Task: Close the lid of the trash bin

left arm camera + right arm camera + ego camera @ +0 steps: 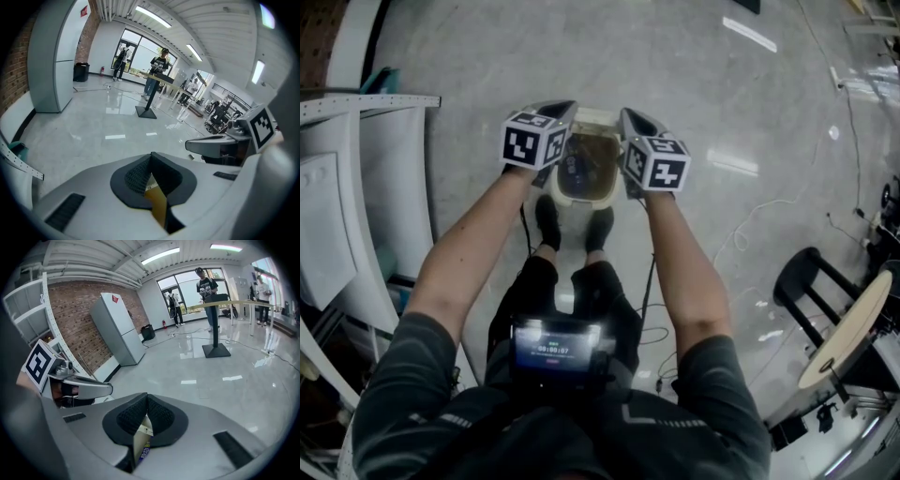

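Head view, looking steeply down: a trash bin (581, 199) stands on the pale floor (675, 56) at upper centre of the frame, just beyond the person's shoes (548, 220). The left gripper (558, 114) and right gripper (636, 122) flank it, one at each side of its rim and about equally near. The bin lies directly between and below them. Its brownish top cannot be read as lid up or lid down.

Left gripper view: the jaws are pressed together, holding nothing. A brown sliver of the bin shows in the gap beneath the pads (133, 177).

Right gripper view: the jaws are likewise clenched and empty — a blue label (143, 453) shows below.

Closing the lid probably calls for a downward push.
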`<state>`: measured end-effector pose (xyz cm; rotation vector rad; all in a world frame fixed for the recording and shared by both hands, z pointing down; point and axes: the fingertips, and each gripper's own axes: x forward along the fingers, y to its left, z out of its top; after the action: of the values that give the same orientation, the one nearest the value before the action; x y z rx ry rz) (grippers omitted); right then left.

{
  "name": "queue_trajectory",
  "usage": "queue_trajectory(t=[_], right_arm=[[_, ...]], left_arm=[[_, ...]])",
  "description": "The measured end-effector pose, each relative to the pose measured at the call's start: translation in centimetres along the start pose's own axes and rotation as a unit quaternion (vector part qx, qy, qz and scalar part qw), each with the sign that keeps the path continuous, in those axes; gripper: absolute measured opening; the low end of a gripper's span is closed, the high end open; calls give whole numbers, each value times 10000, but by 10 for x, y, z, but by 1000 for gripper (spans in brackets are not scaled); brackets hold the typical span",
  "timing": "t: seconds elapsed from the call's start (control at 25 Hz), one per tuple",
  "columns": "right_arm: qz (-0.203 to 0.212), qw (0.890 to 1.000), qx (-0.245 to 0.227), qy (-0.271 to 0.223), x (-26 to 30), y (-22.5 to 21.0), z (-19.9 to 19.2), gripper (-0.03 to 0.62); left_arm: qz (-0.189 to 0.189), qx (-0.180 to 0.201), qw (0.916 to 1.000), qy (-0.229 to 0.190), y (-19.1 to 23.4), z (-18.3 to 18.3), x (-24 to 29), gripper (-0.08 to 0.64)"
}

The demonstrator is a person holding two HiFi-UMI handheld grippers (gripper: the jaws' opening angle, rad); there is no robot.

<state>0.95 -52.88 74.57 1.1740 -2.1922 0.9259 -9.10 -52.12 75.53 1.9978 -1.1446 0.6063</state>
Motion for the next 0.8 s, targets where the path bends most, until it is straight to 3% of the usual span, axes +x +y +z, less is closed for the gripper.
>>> queue_trajectory(t=[0.36,0.8], right_arm=[[85,9994,316,131,-3,0,-21,10],[-85,9987,392,323,-35,10,-81,11]], left_arm=[[-126,-69,9999,42,-5,-17,-3,-6],[-187,-185,9993,277,-26,-75,-28,-7]])
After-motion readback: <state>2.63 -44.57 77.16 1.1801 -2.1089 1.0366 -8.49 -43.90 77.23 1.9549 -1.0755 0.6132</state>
